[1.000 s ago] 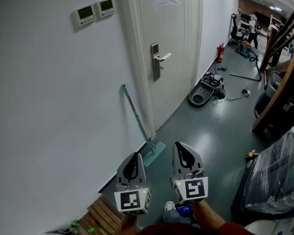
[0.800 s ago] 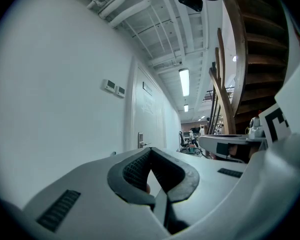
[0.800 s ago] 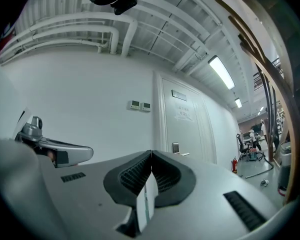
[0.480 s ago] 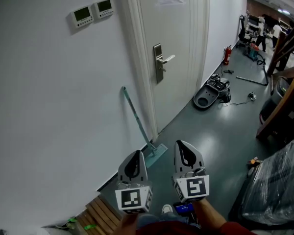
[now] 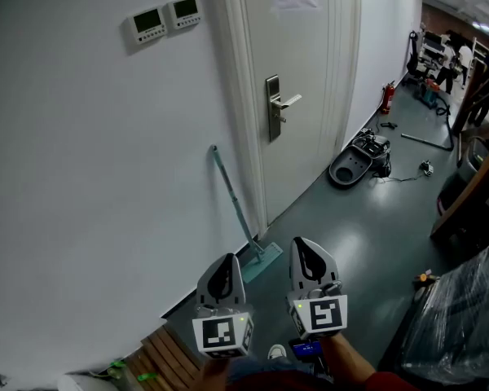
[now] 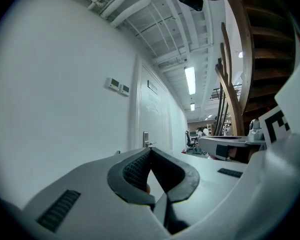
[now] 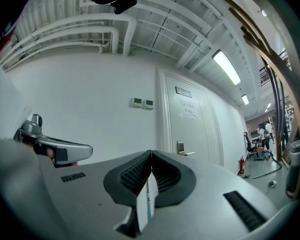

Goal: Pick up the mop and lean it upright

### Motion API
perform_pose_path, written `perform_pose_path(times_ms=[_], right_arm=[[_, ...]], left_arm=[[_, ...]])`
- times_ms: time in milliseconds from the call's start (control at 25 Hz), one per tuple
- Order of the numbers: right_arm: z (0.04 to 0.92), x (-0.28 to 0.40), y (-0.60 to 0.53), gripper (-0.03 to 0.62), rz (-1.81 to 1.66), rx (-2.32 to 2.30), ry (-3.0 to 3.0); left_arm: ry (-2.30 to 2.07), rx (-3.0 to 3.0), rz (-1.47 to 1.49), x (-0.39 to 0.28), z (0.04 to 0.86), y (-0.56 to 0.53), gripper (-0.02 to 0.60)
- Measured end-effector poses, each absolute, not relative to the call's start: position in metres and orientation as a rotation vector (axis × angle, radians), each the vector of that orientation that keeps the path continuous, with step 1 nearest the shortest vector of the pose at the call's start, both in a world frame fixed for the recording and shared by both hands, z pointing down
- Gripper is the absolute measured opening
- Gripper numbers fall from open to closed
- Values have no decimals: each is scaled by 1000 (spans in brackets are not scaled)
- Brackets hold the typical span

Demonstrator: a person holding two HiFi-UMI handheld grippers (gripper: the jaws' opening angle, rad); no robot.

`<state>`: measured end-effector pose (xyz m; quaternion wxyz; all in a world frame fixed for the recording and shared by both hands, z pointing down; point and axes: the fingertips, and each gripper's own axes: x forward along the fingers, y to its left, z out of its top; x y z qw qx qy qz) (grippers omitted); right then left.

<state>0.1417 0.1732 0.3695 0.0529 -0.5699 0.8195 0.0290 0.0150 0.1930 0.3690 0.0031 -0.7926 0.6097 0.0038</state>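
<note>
The mop [image 5: 232, 202] has a thin teal handle and a flat teal head [image 5: 261, 259]. It stands on the grey floor and leans on the white wall just left of the door frame. My left gripper [image 5: 225, 264] and right gripper [image 5: 305, 251] are side by side at the bottom of the head view, a little short of the mop head. Both are shut with nothing in them. In the left gripper view the jaws [image 6: 150, 151] meet at their tips. The right gripper [image 7: 151, 155] is shut too, and a sliver of the mop handle [image 7: 148, 197] shows beyond it.
A white door with a lever handle [image 5: 279, 107] stands right of the mop, with two wall controllers [image 5: 165, 18] above left. On the floor lie a grey tipped-over machine [image 5: 354, 161] and a red extinguisher [image 5: 387, 96]. Wooden slats [image 5: 167, 357] are bottom left. Plastic-wrapped goods [image 5: 464, 316] and a wooden frame [image 5: 473, 177] stand at right.
The head view has drifted slightly, so the door and mop sit a little further right. The mop still leans on the wall. Both grippers stay shut and side by side.
</note>
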Motion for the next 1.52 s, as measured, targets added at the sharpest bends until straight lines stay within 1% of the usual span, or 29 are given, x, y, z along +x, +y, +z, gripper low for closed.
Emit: perform_pose_path(times_ms=[280,560,1120,1520], right_arm=[[368,139,142,18,112,-1792,2473],[372,131,89,18,173,-1820,2455],[361,68,-35,17,208,-1882,2436],[363,28,-98,17,213,-1918,2414]], left_arm=[[1886,-2514,37,11,373,159,14],[1832,-2563,66,9,374,96,14],[1764,-2625,106,-46,365,-36,14],[1715,-2658,106,-83,368,-101,14]])
